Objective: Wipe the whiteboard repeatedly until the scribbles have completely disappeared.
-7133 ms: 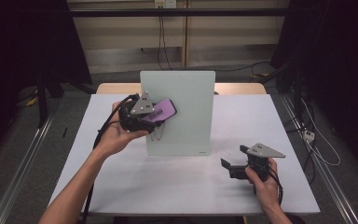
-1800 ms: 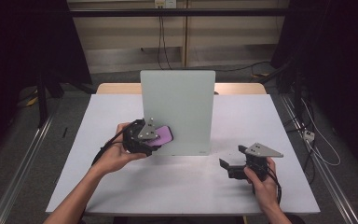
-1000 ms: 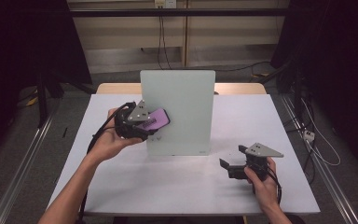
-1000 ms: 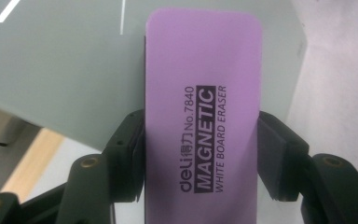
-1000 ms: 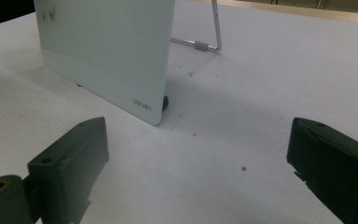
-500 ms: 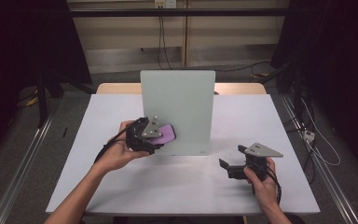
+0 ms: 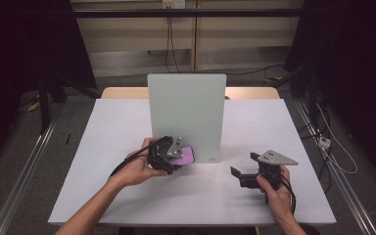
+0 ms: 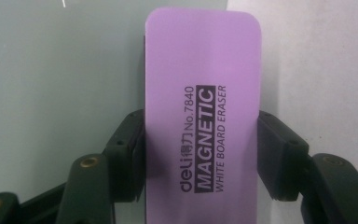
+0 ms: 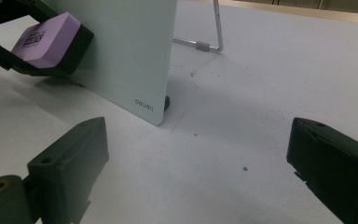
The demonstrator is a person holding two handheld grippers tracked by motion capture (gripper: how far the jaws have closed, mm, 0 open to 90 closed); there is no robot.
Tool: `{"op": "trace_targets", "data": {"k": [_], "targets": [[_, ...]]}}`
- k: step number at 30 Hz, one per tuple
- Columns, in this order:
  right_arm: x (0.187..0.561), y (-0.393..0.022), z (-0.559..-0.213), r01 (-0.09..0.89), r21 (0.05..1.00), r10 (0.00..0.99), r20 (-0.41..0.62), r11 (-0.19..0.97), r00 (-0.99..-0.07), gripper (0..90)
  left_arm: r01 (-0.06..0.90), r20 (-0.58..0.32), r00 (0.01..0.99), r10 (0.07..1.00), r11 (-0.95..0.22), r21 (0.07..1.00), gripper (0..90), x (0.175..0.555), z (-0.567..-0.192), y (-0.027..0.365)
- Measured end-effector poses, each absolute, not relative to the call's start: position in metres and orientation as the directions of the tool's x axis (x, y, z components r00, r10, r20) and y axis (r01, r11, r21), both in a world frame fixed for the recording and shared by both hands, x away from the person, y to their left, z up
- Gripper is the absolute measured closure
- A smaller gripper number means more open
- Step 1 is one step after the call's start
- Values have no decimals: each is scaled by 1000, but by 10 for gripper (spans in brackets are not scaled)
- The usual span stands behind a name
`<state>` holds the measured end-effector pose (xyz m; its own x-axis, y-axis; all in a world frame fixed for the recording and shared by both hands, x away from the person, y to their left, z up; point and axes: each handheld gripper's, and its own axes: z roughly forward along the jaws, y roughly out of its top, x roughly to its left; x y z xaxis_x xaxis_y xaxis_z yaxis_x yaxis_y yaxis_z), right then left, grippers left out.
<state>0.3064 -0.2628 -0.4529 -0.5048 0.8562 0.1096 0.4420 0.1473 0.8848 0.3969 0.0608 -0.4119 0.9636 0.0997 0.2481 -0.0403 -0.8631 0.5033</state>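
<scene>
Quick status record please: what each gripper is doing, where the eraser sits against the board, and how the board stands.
left gripper: shut on the purple eraser, one jaw on each long side
eraser position: at the lower left part of the whiteboard, dark underside facing the board; contact cannot be told
whiteboard: stands upright near the table centre, propped by a wire stand behind
right gripper: open, holding nothing, low over the table to the board's right

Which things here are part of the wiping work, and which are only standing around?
In the work: purple eraser, held by the left gripper; upright whiteboard it presses against.

Standing around: right gripper, open above the table; cables on the floor.
</scene>
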Motion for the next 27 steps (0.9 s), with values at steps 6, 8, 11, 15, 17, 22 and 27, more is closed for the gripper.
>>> {"op": "trace_targets", "data": {"k": [6,8,11,15,17,22,27], "targets": [[306,-265,-453,442,885,858,110,145,-501,55,-19,255,957,139,-848,530,413,401,-401,71],[306,-265,-453,442,886,860,111,141,-498,55,-10,256,954,157,-834,551,413,404,-395,79],[306,-264,-453,443,885,859,112,143,-500,55,5,256,948,188,-816,578,413,407,-388,88],[306,-263,-453,443,884,858,109,147,-502,55,10,267,941,209,-804,594,413,410,-381,97],[306,-263,-453,441,885,858,105,150,-503,55,5,274,938,213,-798,603,413,412,-377,100],[306,-264,-452,441,886,858,111,144,-501,55,25,274,925,262,-762,647,412,414,-369,110],[306,-263,-453,443,884,858,111,145,-502,55,43,269,911,313,-720,693,412,417,-360,122]]}}
